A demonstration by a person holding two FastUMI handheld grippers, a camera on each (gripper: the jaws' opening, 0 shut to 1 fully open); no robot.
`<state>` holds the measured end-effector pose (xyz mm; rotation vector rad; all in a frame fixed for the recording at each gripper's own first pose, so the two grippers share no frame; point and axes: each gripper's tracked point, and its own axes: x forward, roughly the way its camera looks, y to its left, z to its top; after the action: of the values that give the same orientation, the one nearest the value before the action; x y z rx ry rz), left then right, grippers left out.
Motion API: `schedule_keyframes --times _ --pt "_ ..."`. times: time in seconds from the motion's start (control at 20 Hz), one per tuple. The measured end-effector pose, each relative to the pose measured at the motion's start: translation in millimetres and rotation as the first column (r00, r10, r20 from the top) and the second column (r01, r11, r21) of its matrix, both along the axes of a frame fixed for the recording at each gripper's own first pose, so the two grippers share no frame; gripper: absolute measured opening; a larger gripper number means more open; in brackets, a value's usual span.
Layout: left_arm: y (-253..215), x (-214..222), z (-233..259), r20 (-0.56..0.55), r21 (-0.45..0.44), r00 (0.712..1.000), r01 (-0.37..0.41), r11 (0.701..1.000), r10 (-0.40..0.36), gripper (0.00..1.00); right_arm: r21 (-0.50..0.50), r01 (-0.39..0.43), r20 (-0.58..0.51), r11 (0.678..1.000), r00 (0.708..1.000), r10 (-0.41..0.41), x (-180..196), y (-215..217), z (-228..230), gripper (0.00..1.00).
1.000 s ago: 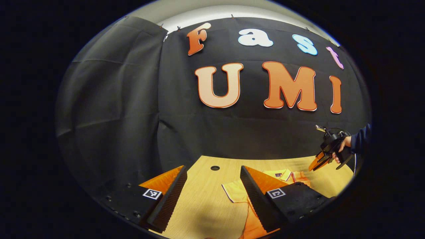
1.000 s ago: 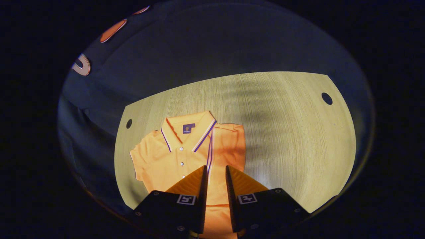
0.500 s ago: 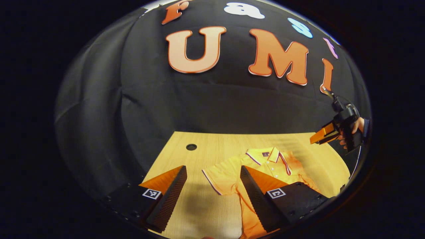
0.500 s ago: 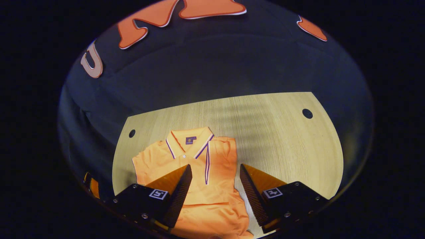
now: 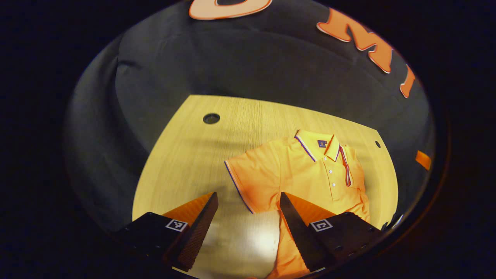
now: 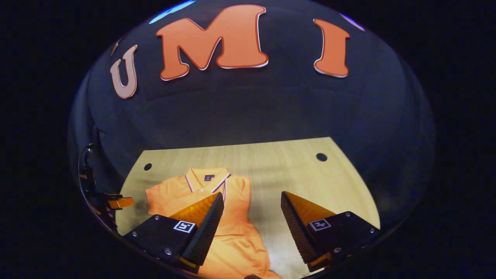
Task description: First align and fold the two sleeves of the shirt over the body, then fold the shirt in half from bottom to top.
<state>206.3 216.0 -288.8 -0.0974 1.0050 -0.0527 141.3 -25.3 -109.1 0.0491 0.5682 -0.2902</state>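
a: two grippers are hovering over a wooden table (image 5: 186, 155), and you are holding one in each hand. the left gripper (image 5: 248, 211) is hanging with its jaws wide apart, gripping nothing.

b: where is the shirt (image 5: 306, 170) lying?

a: it is lying flat on the table, collar (image 5: 317, 144) pointing toward the back wall. in the left gripper view it is sitting ahead and to the right of your fingers. one short sleeve (image 5: 250, 176) is spreading out flat toward the open wood. the other sleeve is lying folded over the body, beside the collar.

b: and the right gripper (image 6: 252, 211)?

a: you are holding it above the near part of the table, jaws also standing wide apart and gripping nothing. in the right gripper view the shirt (image 6: 201, 193) is lying ahead and to the left, partly hiding behind one finger. the left gripper (image 6: 116, 202) is showing small at the far left edge, just beside the spread sleeve.
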Motion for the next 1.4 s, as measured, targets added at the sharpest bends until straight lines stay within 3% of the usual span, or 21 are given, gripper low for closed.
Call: schedule_keyframes --times 0.2,0.5,0.85,0.95,1.0,1.05,1.2,1.35,1.4 --pt "-0.5 19.2 -25.8 -0.087 -0.013 0.996 -0.036 0.999 0.035 0.98 -0.064 0.006 0.033 0.998 0.999 -0.004 -33.8 -10.0 19.2 0.91" --pt "3.1 41.4 -58.2 -0.227 0.001 0.972 -0.065 0.998 0.064 0.98 -0.109 0.103 0.158 0.989 0.984 -0.085 -71.5 -31.0 58.7 0.92" --pt "10.7 52.5 -103.6 -0.373 0.090 0.925 -0.041 0.995 0.072 0.96 -0.144 0.163 0.169 0.976 0.976 -0.138 -129.6 -42.0 68.4 0.92" --pt "12.3 56.9 -102.9 -0.378 0.129 0.923 -0.029 0.991 0.076 0.84 -0.139 0.191 0.149 0.972 0.974 -0.171 -149.6 -48.5 63.5 0.93" --pt "11.5 60.7 -111.6 -0.371 0.137 0.927 -0.004 0.991 0.055 0.73 -0.131 0.208 0.145 0.969 0.971 -0.189 -156.2 -52.0 62.1 0.93" --pt "8.2 64.0 -109.8 -0.357 0.130 0.933 0.006 0.991 0.042 0.71 -0.123 0.226 0.147 0.966 0.967 -0.207 -162.2 -54.5 61.9 0.93" --pt "-2.5 64.5 -107.5 -0.349 0.094 0.937 0.016 0.995 0.018 0.14 -0.097 0.253 0.161 0.963 0.958 -0.235 -166.2 -58.1 62.3 0.93" --pt "-9.1 75.9 -88.9 -0.279 0.075 0.960 0.034 0.997 -0.012 0.14 -0.108 0.252 0.151 0.962 0.960 -0.235 -170.5 -56.7 57.7 0.93" --pt "-14.5 82.2 -80.9 -0.246 0.072 0.969 0.055 0.996 -0.036 0.04 -0.108 0.251 0.149 0.962 0.961 -0.234 -170.7 -55.8 56.3 0.94"
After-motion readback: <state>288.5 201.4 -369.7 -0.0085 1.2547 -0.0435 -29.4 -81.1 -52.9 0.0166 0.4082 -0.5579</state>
